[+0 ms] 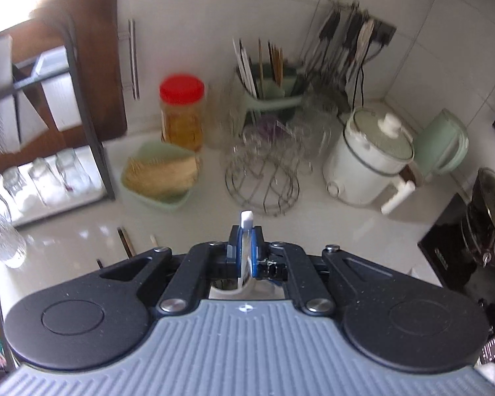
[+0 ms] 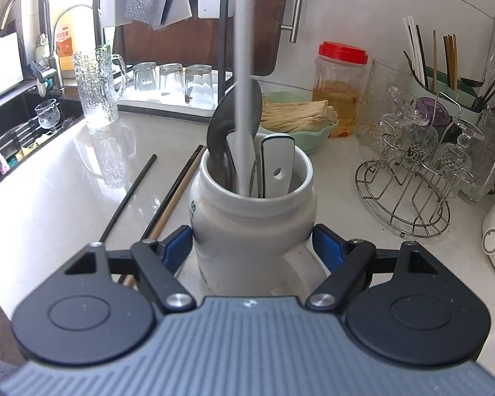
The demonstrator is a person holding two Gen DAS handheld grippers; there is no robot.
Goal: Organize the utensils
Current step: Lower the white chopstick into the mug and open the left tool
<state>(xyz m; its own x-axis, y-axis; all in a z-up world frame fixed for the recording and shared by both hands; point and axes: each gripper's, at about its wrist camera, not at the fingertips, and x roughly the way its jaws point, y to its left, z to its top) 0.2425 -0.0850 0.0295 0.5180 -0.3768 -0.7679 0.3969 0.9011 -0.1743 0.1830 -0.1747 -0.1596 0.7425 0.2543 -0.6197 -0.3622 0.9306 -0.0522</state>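
My left gripper [image 1: 246, 247] jaws pinch a light, stiff, slick white spoon [image 1: 247, 219] by its handle. My right gripper [image 2: 252, 247] jaws clasp the heavy, breakable mug [image 2: 252, 211], chopsticks [image 2: 178, 191] at ten o'clock.

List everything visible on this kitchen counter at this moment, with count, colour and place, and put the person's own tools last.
Mug: one, white, counter centre, holding utensils.
Spoon: one, dark metal, in the mug.
White utensil: one, blurred, its lower end in the mug.
Chopsticks: three loose, dark and wooden, counter left of the mug.
Jar: one, clear with red lid, by the wall.
Basket: one, pale green, beside the jar.
Wire rack: one, metal, holding glasses.
Cooker: one, white, right.
Left claw: shut on the white utensil.
Right claw: shut on the mug.
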